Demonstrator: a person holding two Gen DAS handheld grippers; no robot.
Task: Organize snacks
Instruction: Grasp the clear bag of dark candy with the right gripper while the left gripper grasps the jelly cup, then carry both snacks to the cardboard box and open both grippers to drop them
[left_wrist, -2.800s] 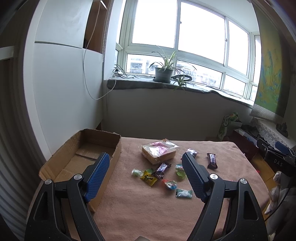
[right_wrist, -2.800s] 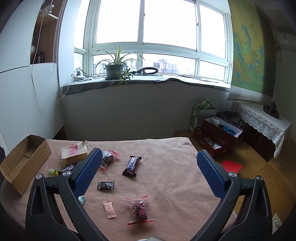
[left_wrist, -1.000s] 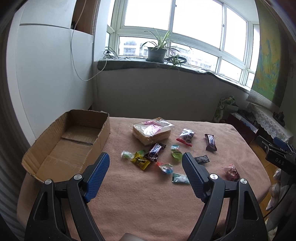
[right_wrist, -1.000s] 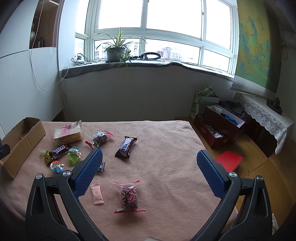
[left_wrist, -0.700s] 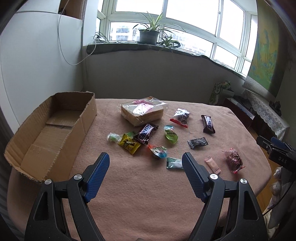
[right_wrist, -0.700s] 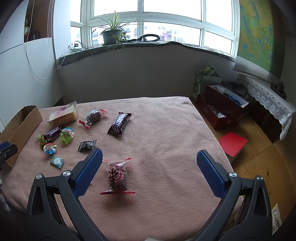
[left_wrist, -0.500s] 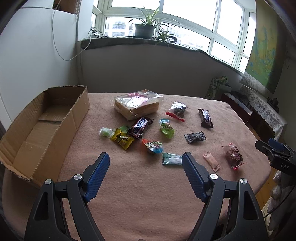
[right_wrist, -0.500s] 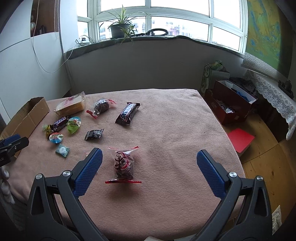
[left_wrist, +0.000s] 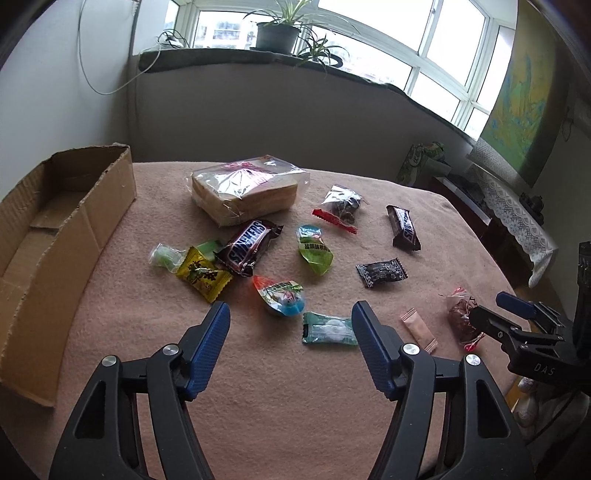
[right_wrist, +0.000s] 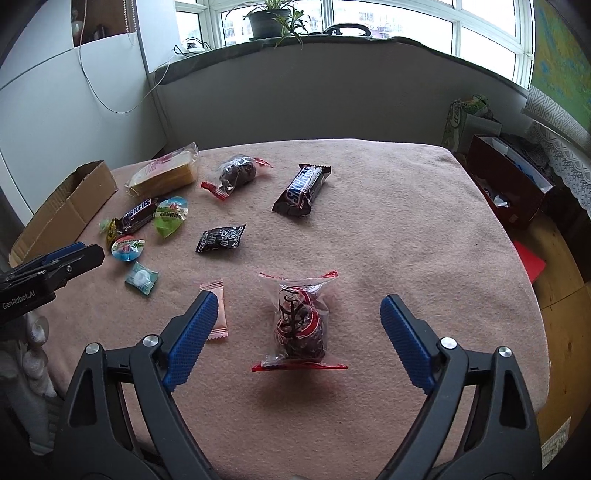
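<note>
Right tongs (right_wrist: 295, 332), released but narrowing, straddle clear red-edged packet of dark snacks (right_wrist: 300, 321); left tongs (left_wrist: 290, 341) likewise, w/ nothing between, near teal wrapped candy (left_wrist: 328, 328), aiming to grab.

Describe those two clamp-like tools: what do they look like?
Each gripper is a black plastic frame with triangular cut-outs, silver rivets and two blue, dimpled finger pads. The left gripper carries white "GenRobot.AI" lettering on its side; the right gripper carries "DAS". No cables or sleeves are visible.
</note>
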